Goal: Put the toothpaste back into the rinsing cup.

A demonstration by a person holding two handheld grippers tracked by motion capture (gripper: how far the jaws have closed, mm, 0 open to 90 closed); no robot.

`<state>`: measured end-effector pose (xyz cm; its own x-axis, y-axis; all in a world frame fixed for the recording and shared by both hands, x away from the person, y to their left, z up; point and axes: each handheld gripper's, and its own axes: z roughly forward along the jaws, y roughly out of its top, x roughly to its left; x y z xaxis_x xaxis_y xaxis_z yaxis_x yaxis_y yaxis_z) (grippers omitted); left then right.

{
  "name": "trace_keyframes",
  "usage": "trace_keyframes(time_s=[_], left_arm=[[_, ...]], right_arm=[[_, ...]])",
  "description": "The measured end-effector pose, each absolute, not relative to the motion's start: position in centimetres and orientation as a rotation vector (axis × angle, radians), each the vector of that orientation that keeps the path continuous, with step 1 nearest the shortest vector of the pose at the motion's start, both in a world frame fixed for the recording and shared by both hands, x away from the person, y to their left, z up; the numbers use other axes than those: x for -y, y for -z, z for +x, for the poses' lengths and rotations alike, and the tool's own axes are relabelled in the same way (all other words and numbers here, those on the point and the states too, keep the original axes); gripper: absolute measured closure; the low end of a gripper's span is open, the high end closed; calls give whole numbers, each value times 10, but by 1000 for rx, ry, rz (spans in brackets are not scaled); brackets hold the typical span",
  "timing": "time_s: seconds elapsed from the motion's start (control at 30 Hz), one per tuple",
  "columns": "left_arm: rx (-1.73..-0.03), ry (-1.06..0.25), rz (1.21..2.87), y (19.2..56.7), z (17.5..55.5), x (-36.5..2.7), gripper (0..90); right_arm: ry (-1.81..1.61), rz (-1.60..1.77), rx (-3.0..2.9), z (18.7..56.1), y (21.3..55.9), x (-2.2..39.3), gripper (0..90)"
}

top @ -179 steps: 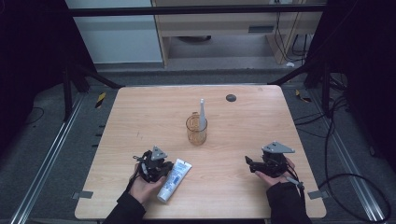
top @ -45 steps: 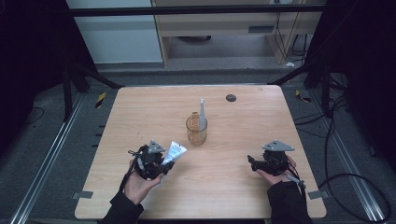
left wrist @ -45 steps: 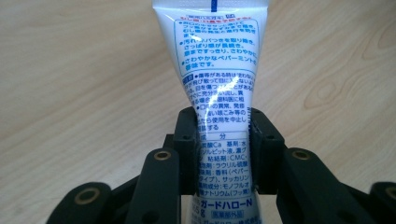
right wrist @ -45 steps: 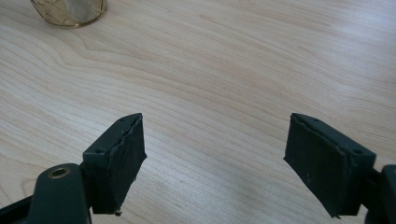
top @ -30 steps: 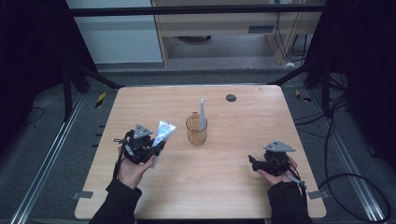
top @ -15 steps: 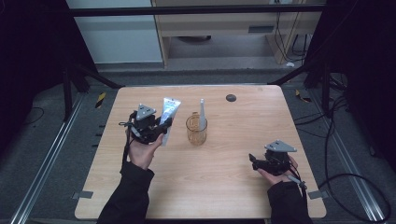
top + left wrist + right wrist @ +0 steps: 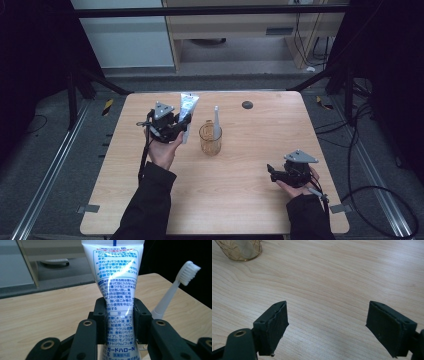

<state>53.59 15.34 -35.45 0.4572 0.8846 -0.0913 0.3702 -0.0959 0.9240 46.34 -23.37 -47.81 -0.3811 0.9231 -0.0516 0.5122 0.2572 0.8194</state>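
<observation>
The toothpaste tube [image 7: 187, 112] stands upright in the upper middle-left of the high view, lifted above the wooden table [image 7: 240, 200] and clamped between the jaws of the left gripper [image 7: 172, 127]. In the left gripper view the tube [image 7: 117, 290] runs up the centre of the frame, white with blue Japanese print, its flat crimped end toward the top edge, and both black pads press on its sides. Just to the right of the tube in the high view sits a clear amber glass cup [image 7: 210, 140] on the tabletop, with a white toothbrush [image 7: 216, 120] leaning inside it, head up; the tube and cup are near but apart. The brush's bristles [image 7: 188, 272] show at the right of the left gripper view.

The right gripper [image 7: 280, 172] rests low in the lower right of the high view, well apart from the cup, its jaws spread wide with nothing between them. In the right gripper view only bare wood grain lies between the two pads, and the patterned base of the glass cup [image 7: 240, 250] sits in the upper left corner.

The tabletop is pale light-grained wood with rounded corners; a small dark round disc [image 7: 247, 104] lies near its far edge. Around the table the floor is grey, with metal rails at either side, black frame struts, trailing cables at the right, and a pale cabinet along the top of the frame.
</observation>
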Motion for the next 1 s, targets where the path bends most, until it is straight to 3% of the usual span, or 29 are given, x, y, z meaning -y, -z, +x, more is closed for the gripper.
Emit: trace_keyframes(time_s=[1.0], left_arm=[[-1043,-643,1575,370,582,-115,684]], right_arm=[[-1005,1287,-1981,464,479,234,159]])
